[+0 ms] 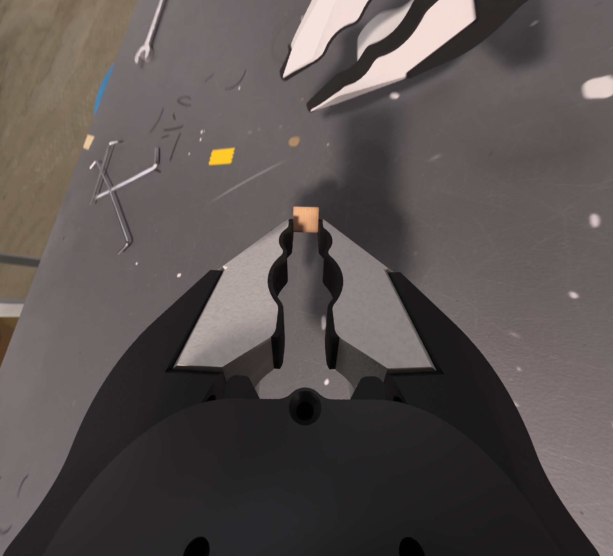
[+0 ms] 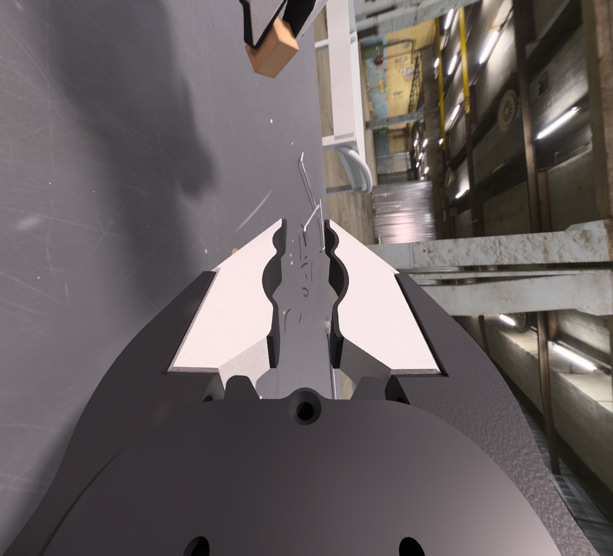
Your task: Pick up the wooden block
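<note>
The wooden block (image 1: pixel 306 219) is a small light-brown cube pinched between the tips of my left gripper (image 1: pixel 306 225), which is shut on it. In the right wrist view the block (image 2: pixel 272 49) hangs in the left gripper's fingertips (image 2: pixel 262 32), clear of the grey table (image 2: pixel 99 241). My right gripper (image 2: pixel 305 223) has its jaws apart with nothing between them. It also shows in the left wrist view (image 1: pixel 297 91), above and beyond the block, with its tips pointing down towards the table (image 1: pixel 464 241).
Two wrenches (image 1: pixel 159 9) and several hex keys (image 1: pixel 112 188) lie on the table's left part, with a yellow patch (image 1: pixel 221 156) near them. The table's left edge runs beside a wooden floor (image 1: pixel 39 75). A white frame (image 2: pixel 345 75) stands beyond the table edge.
</note>
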